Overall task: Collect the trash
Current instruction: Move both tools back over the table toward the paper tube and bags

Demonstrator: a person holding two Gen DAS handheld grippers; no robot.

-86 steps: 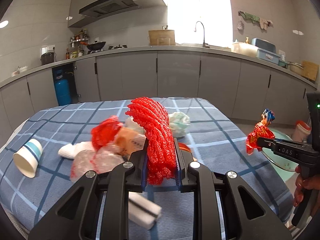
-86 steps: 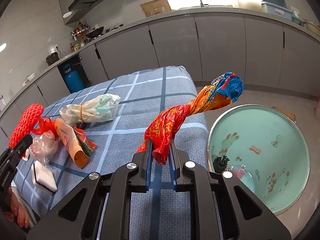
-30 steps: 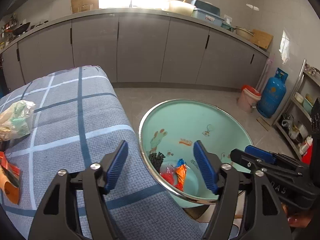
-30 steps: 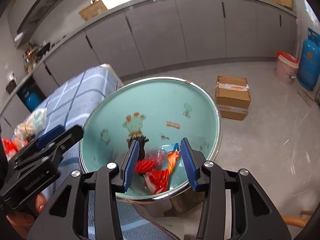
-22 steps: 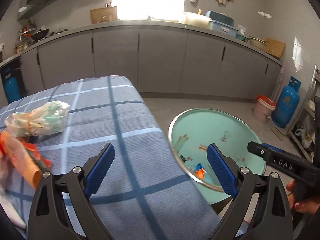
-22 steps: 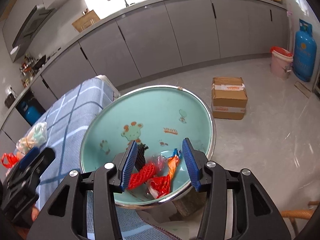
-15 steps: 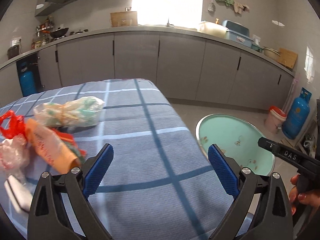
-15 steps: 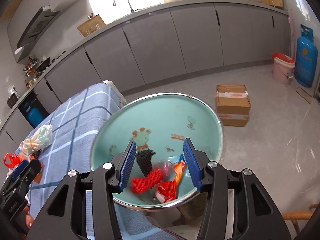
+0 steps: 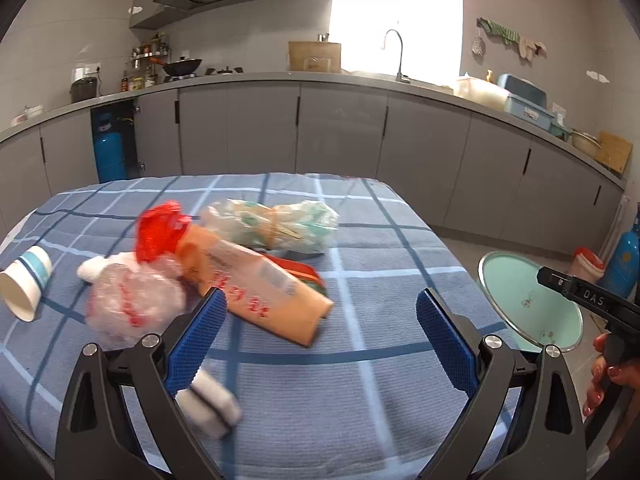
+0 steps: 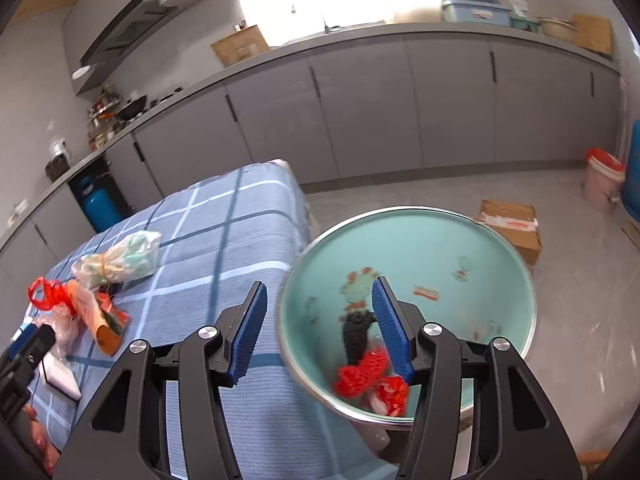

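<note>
My left gripper [image 9: 320,330] has its fingers wide apart and empty, facing the litter on the blue checked tablecloth [image 9: 400,240]. My right gripper [image 10: 316,330] is also spread with nothing between the pads, hanging over the near table corner beside the teal basin [image 10: 500,248] on the floor to the right.

Just past my left finger lies the orange packet [image 9: 256,284], flat and long, its near end pointing toward me. I judge it light and crinkly, likely slick, so I would pinch it across its narrow width near the middle. To its left, touching it, sits a crumpled clear bag [image 9: 132,300], soft and squashy; any bunched fold should do. A red bag [image 9: 160,232] and a pale bundled bag [image 9: 276,224] lie farther off. A paper cup [image 9: 26,282] lies tipped at the far left, thin-walled and easily crushed. A white block [image 9: 210,398] lies blurred by my left finger.

The basin already holds red mesh [image 10: 360,372] and dark scraps.
</note>
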